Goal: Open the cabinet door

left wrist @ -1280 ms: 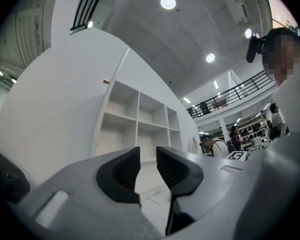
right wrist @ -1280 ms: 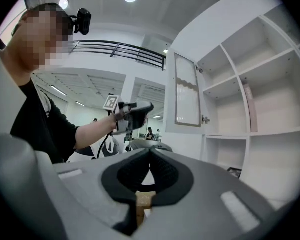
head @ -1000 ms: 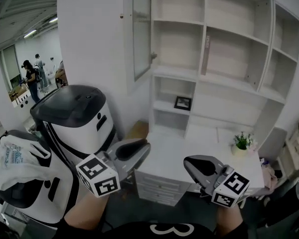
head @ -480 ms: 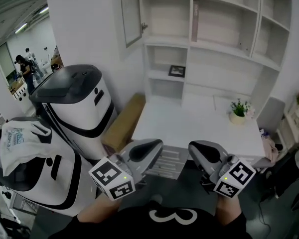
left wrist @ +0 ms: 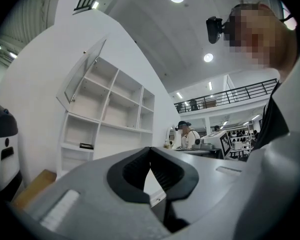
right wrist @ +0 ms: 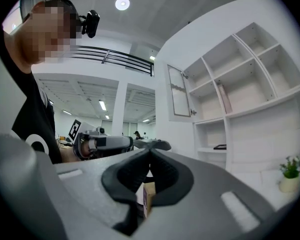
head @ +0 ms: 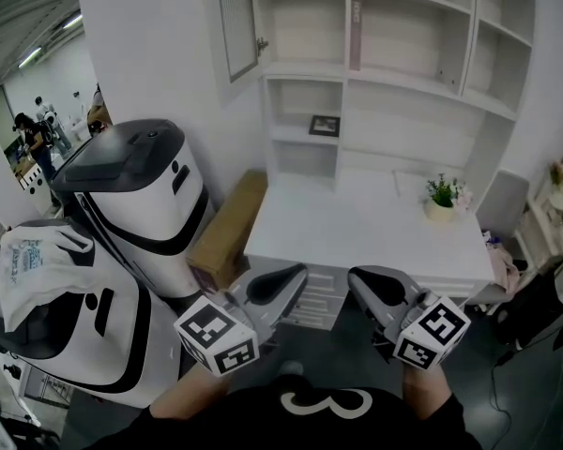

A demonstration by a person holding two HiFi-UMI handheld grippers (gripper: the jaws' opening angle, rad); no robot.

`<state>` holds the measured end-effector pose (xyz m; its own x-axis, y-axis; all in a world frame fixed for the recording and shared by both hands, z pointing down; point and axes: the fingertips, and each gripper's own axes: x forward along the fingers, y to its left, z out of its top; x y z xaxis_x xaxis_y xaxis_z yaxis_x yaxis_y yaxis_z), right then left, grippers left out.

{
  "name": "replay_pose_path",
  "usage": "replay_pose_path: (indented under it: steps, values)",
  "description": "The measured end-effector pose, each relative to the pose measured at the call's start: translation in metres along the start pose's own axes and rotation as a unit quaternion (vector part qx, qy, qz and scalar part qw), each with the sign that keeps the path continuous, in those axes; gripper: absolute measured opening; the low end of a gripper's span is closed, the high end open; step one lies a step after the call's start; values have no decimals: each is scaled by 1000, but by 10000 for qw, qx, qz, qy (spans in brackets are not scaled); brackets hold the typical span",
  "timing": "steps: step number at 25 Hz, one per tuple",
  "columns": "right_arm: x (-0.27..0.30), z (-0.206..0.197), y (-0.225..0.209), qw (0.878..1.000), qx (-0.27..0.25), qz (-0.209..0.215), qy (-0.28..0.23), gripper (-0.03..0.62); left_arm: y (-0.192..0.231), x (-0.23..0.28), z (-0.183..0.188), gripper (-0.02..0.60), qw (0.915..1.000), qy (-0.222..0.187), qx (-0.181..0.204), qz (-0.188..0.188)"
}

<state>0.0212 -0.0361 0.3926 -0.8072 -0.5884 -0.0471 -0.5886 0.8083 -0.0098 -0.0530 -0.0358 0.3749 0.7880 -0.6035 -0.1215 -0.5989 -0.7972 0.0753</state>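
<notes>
Your left hand-held gripper (head: 283, 277) and right hand-held gripper (head: 368, 279) sit before the bench (head: 357, 228) in head view; door (head: 236, 22) stands open, upper left. Left gripper view: jaws together, empty. Right gripper view: likewise closed, nothing held.

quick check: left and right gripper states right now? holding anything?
Grey left gripper: closed, jaw tips together, nothing held.
Grey right gripper: closed, jaw tips together, nothing held.
</notes>
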Motion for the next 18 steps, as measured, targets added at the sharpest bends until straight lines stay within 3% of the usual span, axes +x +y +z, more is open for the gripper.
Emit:
replay_pose_path:
  steps: [18]
  values:
    - [8, -10, -3, 9999, 58, -13, 117, 1, 1, 4, -13, 9, 9998, 151, 125, -106]
